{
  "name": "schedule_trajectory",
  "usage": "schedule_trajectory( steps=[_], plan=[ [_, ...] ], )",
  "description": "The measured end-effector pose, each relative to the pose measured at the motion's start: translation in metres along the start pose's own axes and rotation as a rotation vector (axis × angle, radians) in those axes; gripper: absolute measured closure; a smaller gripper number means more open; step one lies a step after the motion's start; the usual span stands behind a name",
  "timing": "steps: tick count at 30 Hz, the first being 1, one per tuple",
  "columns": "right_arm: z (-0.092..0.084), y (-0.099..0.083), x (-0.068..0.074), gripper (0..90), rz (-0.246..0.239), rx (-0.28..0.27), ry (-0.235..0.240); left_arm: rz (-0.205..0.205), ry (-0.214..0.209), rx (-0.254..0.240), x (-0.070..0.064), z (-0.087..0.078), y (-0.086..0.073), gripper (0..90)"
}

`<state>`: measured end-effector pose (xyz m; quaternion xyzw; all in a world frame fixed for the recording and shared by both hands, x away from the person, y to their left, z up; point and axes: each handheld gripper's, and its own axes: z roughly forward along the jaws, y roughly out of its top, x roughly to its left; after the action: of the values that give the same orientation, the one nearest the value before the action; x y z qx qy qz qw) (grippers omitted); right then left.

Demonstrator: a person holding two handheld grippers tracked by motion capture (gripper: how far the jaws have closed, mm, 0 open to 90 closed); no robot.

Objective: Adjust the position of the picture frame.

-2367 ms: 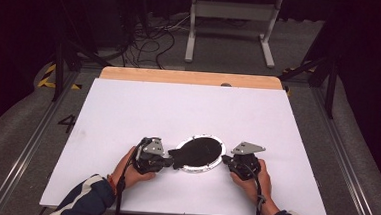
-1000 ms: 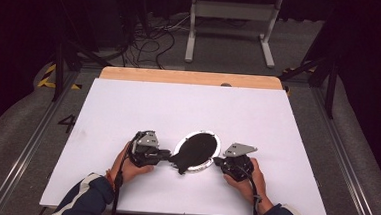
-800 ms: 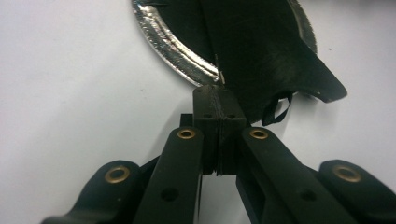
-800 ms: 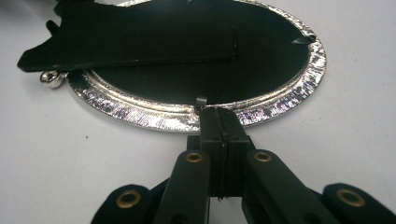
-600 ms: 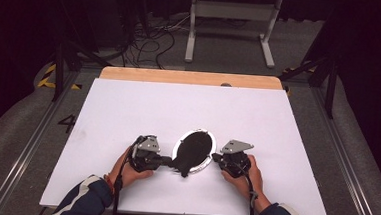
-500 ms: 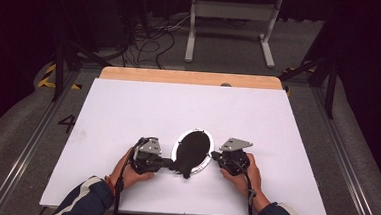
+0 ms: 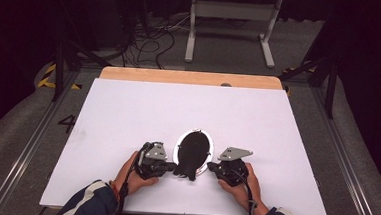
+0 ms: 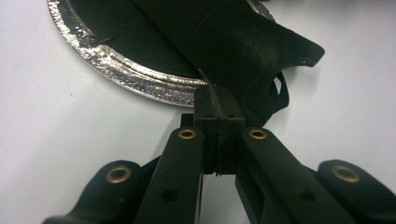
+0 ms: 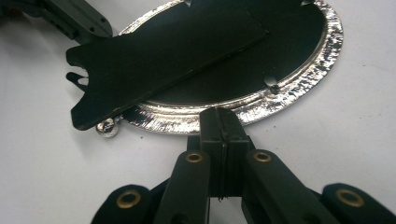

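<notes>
An oval, silver-rimmed frame (image 7: 195, 144) lies on its face on the white table (image 7: 128, 113), black back upward. A flat black stand flap (image 8: 243, 42) angles off that back. My left gripper (image 7: 174, 167) is at the frame's near left end, shut on the edge of the flap (image 9: 163, 56). In the left gripper view its jaws (image 8: 218, 95) meet on the flap just past the silver rim (image 8: 116, 60). My right gripper (image 7: 211, 166) is at the near right side, shut on the silver rim (image 9: 299, 84), where its tips (image 9: 223, 116) overlap it.
A small silver ball foot (image 9: 106, 127) sticks out under the rim near the flap's notched end. The left gripper's body (image 9: 70, 18) lies just beyond the frame. The table's wooden far edge (image 7: 190, 77) borders a floor with cables and a metal stand (image 7: 231, 20).
The frame has turned from slanting to nearly upright in the high view. Both hands have drawn closer together at its near end, the left one moving right.
</notes>
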<state>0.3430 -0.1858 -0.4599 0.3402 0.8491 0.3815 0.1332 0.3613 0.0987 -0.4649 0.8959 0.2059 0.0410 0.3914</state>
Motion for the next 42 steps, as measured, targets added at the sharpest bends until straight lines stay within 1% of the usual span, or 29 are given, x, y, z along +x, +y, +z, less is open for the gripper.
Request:
schedule_trajectory(
  steps=[2, 6, 8, 9, 10, 13, 15, 17, 18, 21, 22, 23, 25, 27, 28, 29, 30, 33, 34, 35, 36, 37, 38, 39, 40, 41, 42],
  plan=[
    [0.001, 0.0, -0.003, 90.0, 0.009, -0.006, -0.021, 0.004, 0.004, 0.002, 0.0, 0.0, 0.001, 89.9],
    [0.002, 0.002, -0.008, 90.0, 0.022, -0.01, -0.036, 0.005, 0.013, -0.003, -0.001, 0.003, 0.003, 90.0],
    [0.003, 0.003, -0.01, 90.0, 0.021, -0.008, -0.046, 0.006, 0.014, 0.004, -0.001, 0.004, 0.005, 90.0],
    [0.003, 0.004, -0.011, 90.0, 0.018, -0.005, -0.046, -0.006, 0.01, 0.0, 0.0, 0.005, 0.006, 90.0],
    [0.004, 0.004, -0.013, 90.0, 0.019, -0.003, -0.049, -0.009, 0.012, 0.002, -0.001, 0.006, 0.007, 90.0],
    [0.005, 0.006, -0.019, 90.0, 0.028, -0.004, -0.058, 0.022, 0.048, 0.012, -0.006, 0.01, 0.012, 89.9],
    [0.005, 0.007, -0.021, 90.0, 0.033, -0.002, -0.063, 0.015, 0.043, 0.013, -0.006, 0.012, 0.014, 90.0],
    [0.006, 0.008, -0.026, 90.0, 0.048, -0.005, -0.07, 0.021, 0.034, 0.006, -0.004, 0.013, 0.015, 90.0],
    [0.007, 0.008, -0.027, 90.0, 0.051, -0.006, -0.07, 0.015, 0.028, 0.004, -0.004, 0.014, 0.015, 90.0],
    [0.008, 0.009, -0.029, 90.0, 0.041, -0.006, -0.081, 0.02, 0.016, -0.002, -0.001, 0.015, 0.016, 90.0],
    [0.008, 0.01, -0.03, 90.0, 0.028, -0.004, -0.082, 0.014, 0.013, -0.006, -0.001, 0.016, 0.016, 90.0],
    [0.008, 0.01, -0.03, 90.0, 0.024, -0.005, -0.083, 0.007, 0.008, -0.006, 0.0, 0.016, 0.016, 90.0],
    [0.009, 0.01, -0.031, 90.0, 0.021, -0.007, -0.086, 0.003, 0.01, -0.006, -0.001, 0.017, 0.017, 90.0],
    [0.009, 0.011, -0.032, 90.0, 0.019, -0.006, -0.092, 0.032, 0.024, 0.003, -0.002, 0.018, 0.019, 90.0],
    [0.009, 0.011, -0.032, 90.0, 0.023, -0.007, -0.094, 0.021, 0.022, 0.005, -0.003, 0.018, 0.02, 90.0],
    [0.009, 0.011, -0.032, 90.0, 0.023, -0.007, -0.094, 0.021, 0.022, 0.005, -0.003, 0.018, 0.02, 90.0],
    [0.009, 0.011, -0.032, 90.0, 0.023, -0.008, -0.095, 0.033, 0.022, 0.006, -0.002, 0.018, 0.02, 90.0],
    [0.009, 0.01, -0.032, 90.0, 0.017, -0.011, -0.095, 0.035, 0.017, 0.0, -0.002, 0.018, 0.019, 90.0],
    [0.009, 0.009, -0.032, 90.0, 0.015, -0.016, -0.098, 0.058, 0.026, 0.005, -0.002, 0.017, 0.019, 90.0],
    [0.009, 0.009, -0.032, 88.5, 0.014, -0.019, -0.096, 0.058, 0.026, 0.003, -0.002, 0.017, 0.019, 90.0],
    [0.008, 0.008, -0.032, 84.7, 0.015, -0.019, -0.091, 0.058, 0.026, 0.003, -0.002, 0.017, 0.019, 89.8],
    [0.008, 0.008, -0.032, 84.7, 0.015, -0.019, -0.091, 0.056, 0.025, -0.001, -0.002, 0.017, 0.018, 89.8],
    [0.006, 0.007, -0.031, 77.3, 0.018, -0.021, -0.082, 0.062, 0.022, -0.004, -0.001, 0.016, 0.017, 89.0],
    [0.004, 0.005, -0.032, 76.3, 0.022, -0.025, -0.069, 0.068, 0.03, 0.0, -0.001, 0.015, 0.016, 87.5],
    [0.001, 0.002, -0.031, 77.2, 0.013, -0.031, -0.057, 0.076, 0.039, -0.002, -0.001, 0.013, 0.015, 84.5],
    [-0.003, 0.001, -0.031, 76.4, 0.002, -0.034, -0.055, 0.073, 0.049, -0.007, -0.001, 0.012, 0.014, 80.9],
    [-0.01, -0.001, -0.031, 70.7, -0.002, -0.057, -0.036, 0.073, 0.046, -0.013, 0.0, 0.009, 0.012, 78.0]
  ],
)
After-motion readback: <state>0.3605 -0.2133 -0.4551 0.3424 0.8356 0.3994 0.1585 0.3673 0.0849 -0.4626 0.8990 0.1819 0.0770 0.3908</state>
